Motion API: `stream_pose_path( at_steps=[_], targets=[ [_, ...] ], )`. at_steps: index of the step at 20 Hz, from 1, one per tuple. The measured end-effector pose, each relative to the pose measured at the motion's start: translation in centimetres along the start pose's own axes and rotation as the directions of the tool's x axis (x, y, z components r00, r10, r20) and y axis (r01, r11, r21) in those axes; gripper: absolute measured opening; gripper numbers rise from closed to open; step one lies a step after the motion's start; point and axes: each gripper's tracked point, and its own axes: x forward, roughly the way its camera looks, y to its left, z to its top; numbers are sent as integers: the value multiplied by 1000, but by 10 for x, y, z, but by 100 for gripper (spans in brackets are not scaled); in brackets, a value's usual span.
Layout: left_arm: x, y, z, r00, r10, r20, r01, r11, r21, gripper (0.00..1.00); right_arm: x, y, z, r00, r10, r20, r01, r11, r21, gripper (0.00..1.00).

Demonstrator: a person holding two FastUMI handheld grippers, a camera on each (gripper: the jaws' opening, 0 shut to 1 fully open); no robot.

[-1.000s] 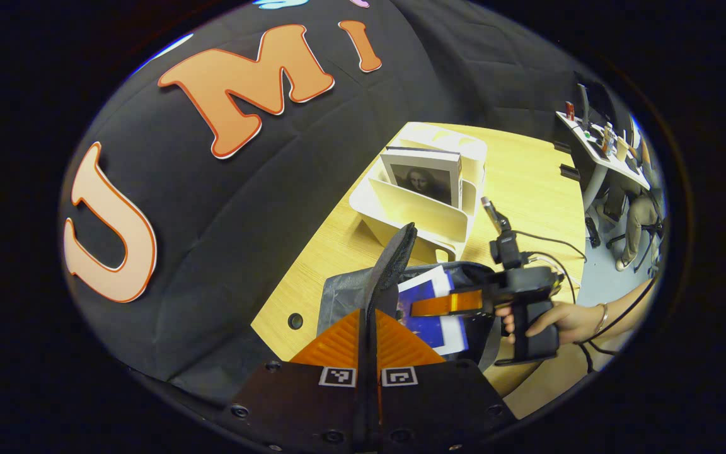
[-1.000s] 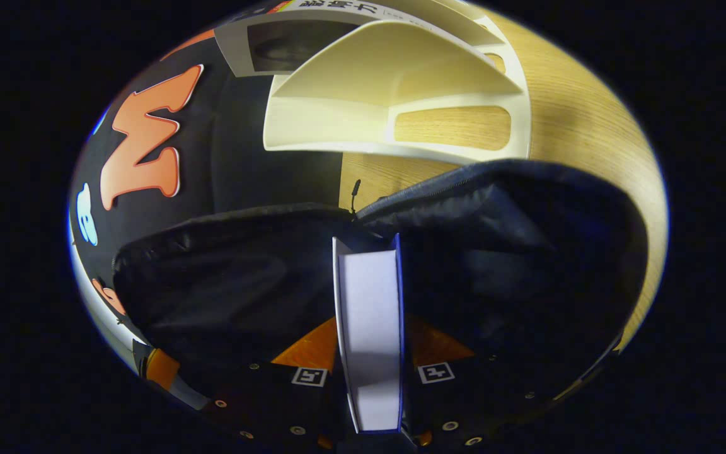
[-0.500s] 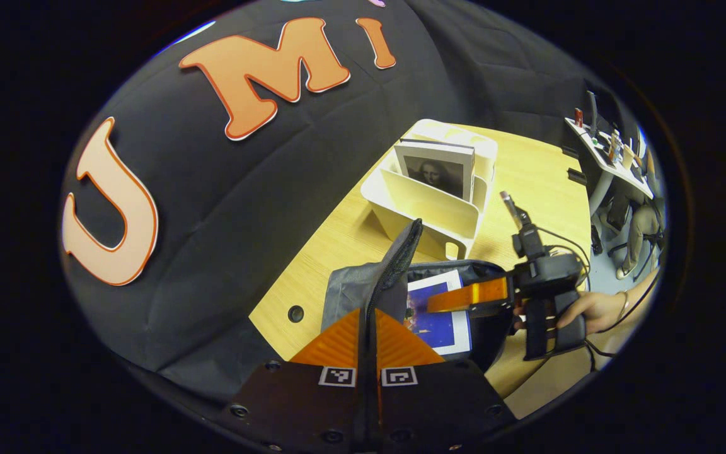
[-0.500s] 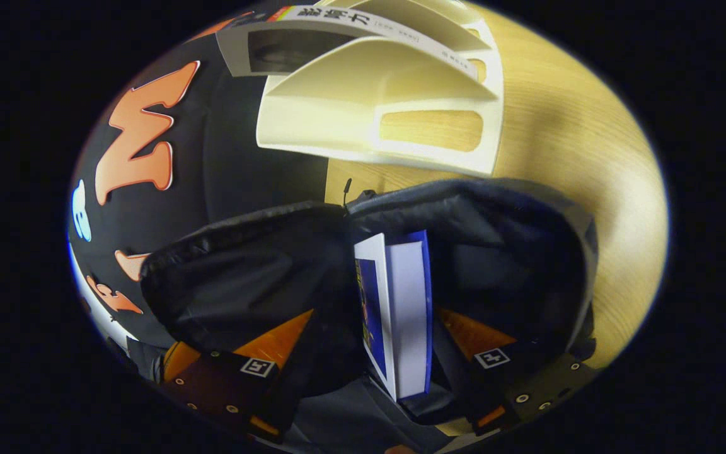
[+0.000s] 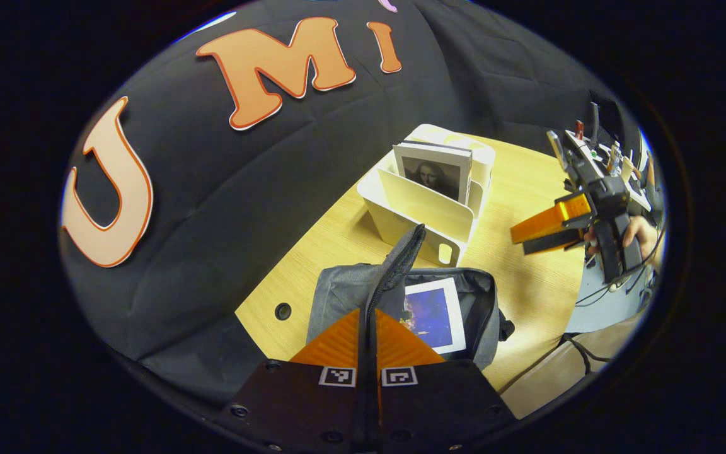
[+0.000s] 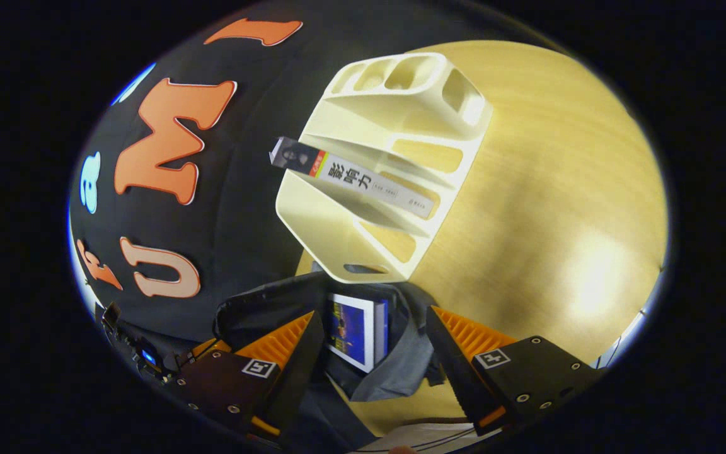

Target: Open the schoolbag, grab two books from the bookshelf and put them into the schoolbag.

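Right gripper (image 6: 372, 353) has let go of blue book (image 5: 433, 313) and lifted clear, fingers wide apart, empty, raised beside bookshelf (image 5: 423, 208). Book sits inside open schoolbag (image 5: 338, 296) on worktop (image 5: 527, 290). Left gripper (image 5: 368, 328) fingers pinch bag's flap upright.

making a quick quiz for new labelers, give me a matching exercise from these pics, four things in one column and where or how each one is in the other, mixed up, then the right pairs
Things
1. blue book
2. portrait book
3. left gripper
4. right gripper

States
A. open, holding nothing, above the table
B. standing in a slot of the cream bookshelf
C. shut on the raised flap of the grey schoolbag
D. lying inside the open schoolbag

Pairs: 1-D, 2-B, 3-C, 4-A
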Motion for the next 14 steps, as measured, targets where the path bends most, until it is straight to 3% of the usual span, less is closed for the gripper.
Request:
stream_pose_path(
  at_steps=[2,6,8,10,14],
  targets=[
    [-1,-3,-1,1000,-8,6,8,1000,-12,1,-17,-7,31,996,-83,38,88,987,-137,98],
    [0,2,-7,1000,-10,14,11,998,-68,1,-49,20,91,981,-171,93,194,907,-374,98],
    [0,9,-13,1000,19,10,-19,999,-51,1,-56,40,116,970,-214,119,245,842,-481,98],
    [0,2,-15,1000,-2,17,3,998,-56,1,-64,62,135,957,-255,136,286,764,-578,98],
    [-1,4,-18,1000,-8,28,10,998,-60,1,-42,119,151,946,-312,92,285,657,-698,98]
  ],
)
